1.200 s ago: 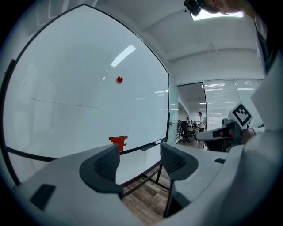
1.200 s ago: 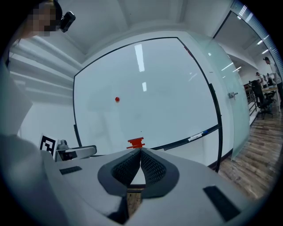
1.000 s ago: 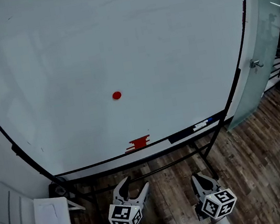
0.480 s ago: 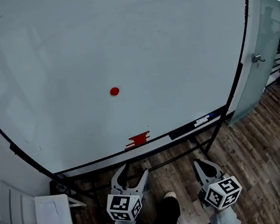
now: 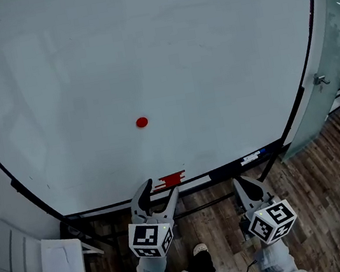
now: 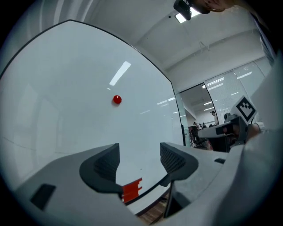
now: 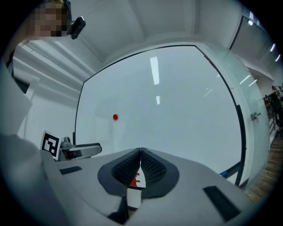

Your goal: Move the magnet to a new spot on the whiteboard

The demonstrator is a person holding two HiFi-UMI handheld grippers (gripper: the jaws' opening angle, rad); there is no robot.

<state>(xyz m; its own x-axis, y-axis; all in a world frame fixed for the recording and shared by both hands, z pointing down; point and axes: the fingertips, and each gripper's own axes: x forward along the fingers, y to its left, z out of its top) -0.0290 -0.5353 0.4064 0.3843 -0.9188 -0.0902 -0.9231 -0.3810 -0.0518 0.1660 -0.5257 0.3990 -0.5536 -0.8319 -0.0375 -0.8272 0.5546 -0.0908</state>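
Red magnet (image 5: pixel 142 122) sits untouched on whiteboard (image 5: pixel 220 52); our left tongs (image 5: pixel 159 192) gape empty, right tongs (image 5: pixel 244 185) clenched empty. We judge nothing done yet.

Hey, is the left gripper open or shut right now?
Open. The left gripper shows its jaws apart in its own view, with nothing between them and only the whiteboard beyond.

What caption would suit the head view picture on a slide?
Left gripper open and right gripper shut, both held low before a whiteboard carrying one red magnet.
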